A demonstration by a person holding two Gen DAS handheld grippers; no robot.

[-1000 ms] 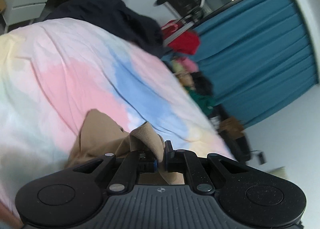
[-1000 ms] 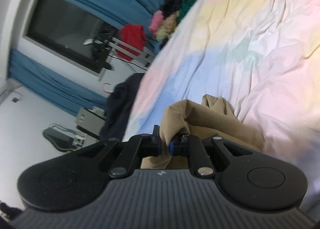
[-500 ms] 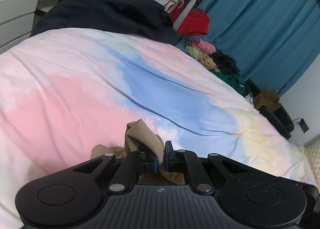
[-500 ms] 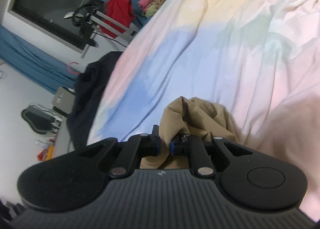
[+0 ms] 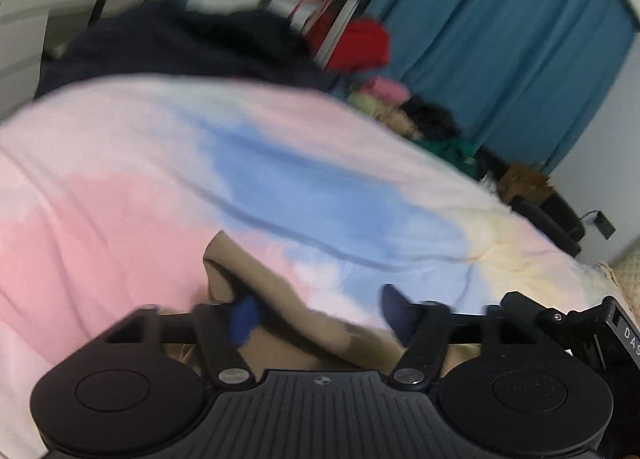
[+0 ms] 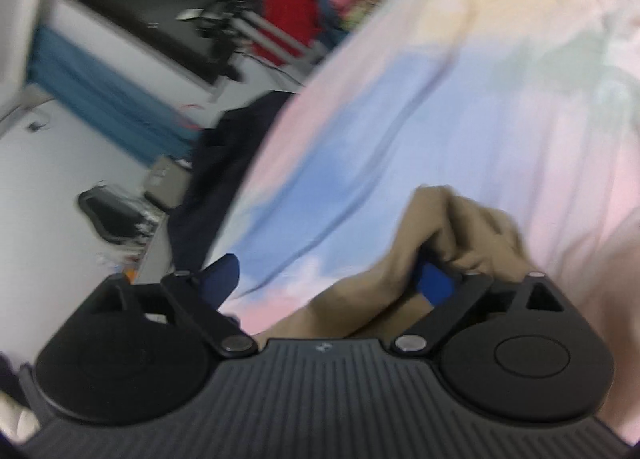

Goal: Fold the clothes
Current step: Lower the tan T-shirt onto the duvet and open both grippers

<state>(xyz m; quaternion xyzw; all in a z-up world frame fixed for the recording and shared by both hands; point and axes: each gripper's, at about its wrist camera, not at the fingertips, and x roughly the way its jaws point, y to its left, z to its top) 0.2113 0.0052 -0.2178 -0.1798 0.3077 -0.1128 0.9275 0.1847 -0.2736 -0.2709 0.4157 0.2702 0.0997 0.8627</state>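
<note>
Fingers of both grippers spread apart over tan garment on bed.
Left gripper (image 5: 320,313): garment (image 5: 280,311) lies bunched between the parted fingers, against the left one. Right gripper (image 6: 330,279): garment (image 6: 452,231) heaped at the right finger (image 6: 434,283), left finger clear over the pastel bedspread (image 6: 480,99). Half a second ago, both pairs pinched the cloth; now released.

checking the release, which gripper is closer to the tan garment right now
Neither clearly. The left gripper is open with the tan garment lying between its fingers; the right gripper is open too, one pad against the cloth's bunched fold.
</note>
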